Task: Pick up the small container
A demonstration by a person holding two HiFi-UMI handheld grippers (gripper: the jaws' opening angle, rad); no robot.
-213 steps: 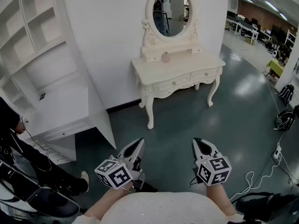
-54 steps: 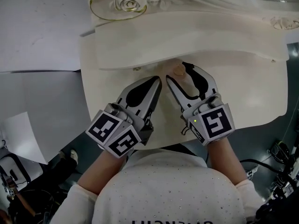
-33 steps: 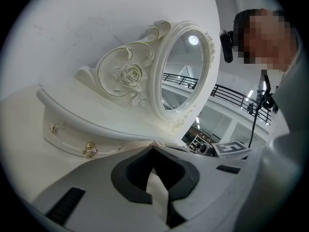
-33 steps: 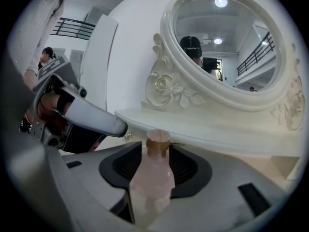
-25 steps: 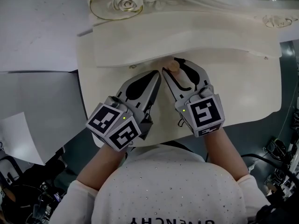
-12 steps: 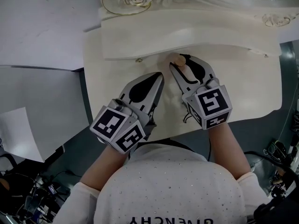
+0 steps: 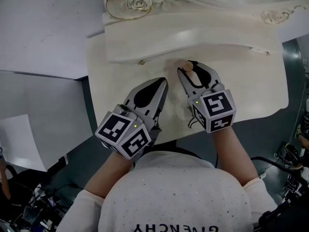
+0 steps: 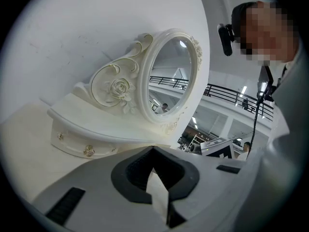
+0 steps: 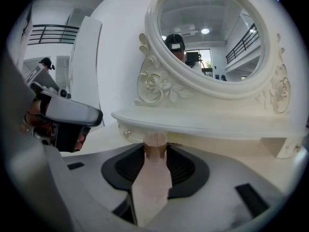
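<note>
While my left hand-held gripper (image 7: 162, 84) rests closed and empty, my right hand-held gripper (image 7: 189, 68) clamps the small container (image 9: 154, 163) at the surface's (image 7: 241, 91) back edge, beneath the shelf (image 7: 193, 37). Grasp appears made; next, I judge, a lift.

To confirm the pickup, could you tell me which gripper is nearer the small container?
Right. The right gripper has the small container clamped between its jaws. The left gripper, shut and empty, lies apart to the container's left.
</note>
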